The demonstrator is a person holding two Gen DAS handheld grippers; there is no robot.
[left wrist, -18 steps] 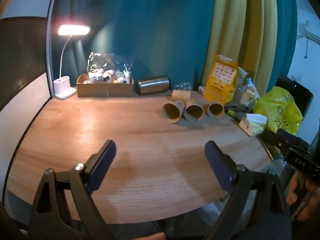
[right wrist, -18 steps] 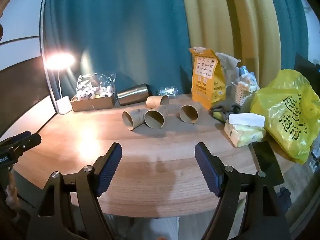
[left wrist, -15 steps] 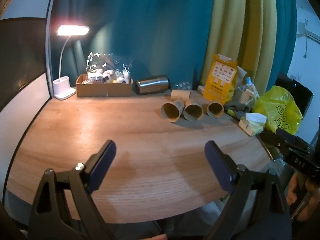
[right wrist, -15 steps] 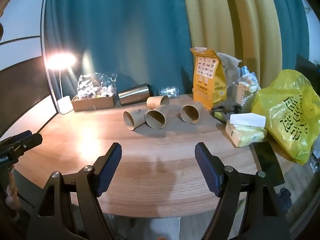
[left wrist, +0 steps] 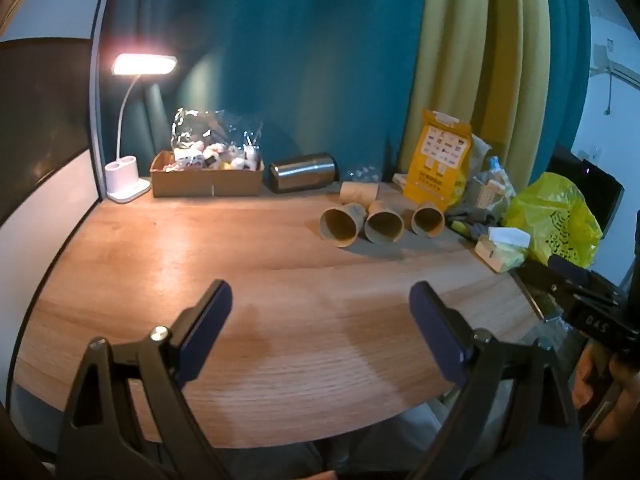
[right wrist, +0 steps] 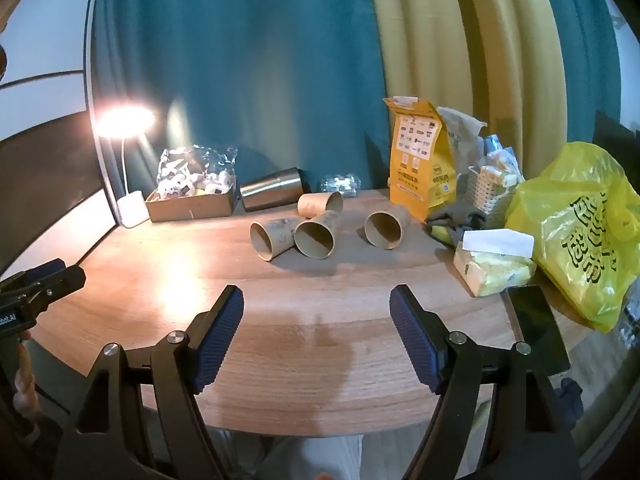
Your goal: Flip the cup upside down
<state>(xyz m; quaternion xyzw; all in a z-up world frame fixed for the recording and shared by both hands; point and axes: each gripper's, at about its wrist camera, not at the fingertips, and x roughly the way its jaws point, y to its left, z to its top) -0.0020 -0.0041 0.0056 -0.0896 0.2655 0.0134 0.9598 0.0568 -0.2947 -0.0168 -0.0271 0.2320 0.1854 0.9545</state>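
Cups [right wrist: 316,235], brown paper cones, lie sideways on wood-grain table [right wrist: 320,312]; both grippers spread w/ ribbed pads.

Four cups [right wrist: 314,235] lie on the table [right wrist: 320,320], lamp [right wrist: 130,204] left.

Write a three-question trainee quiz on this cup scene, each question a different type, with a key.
1. True or false: the paper cups on the wooden table are standing upright.
2. Multiple choice: how do the right gripper and left gripper stand? A) both open and empty B) right shut on a cup C) left shut on the steel tumbler
3. Fill in: the steel tumbler lies between the cardboard box and the ____ cups.

Key: 1. False, all four lie on their sides. 2. A. 3. paper.
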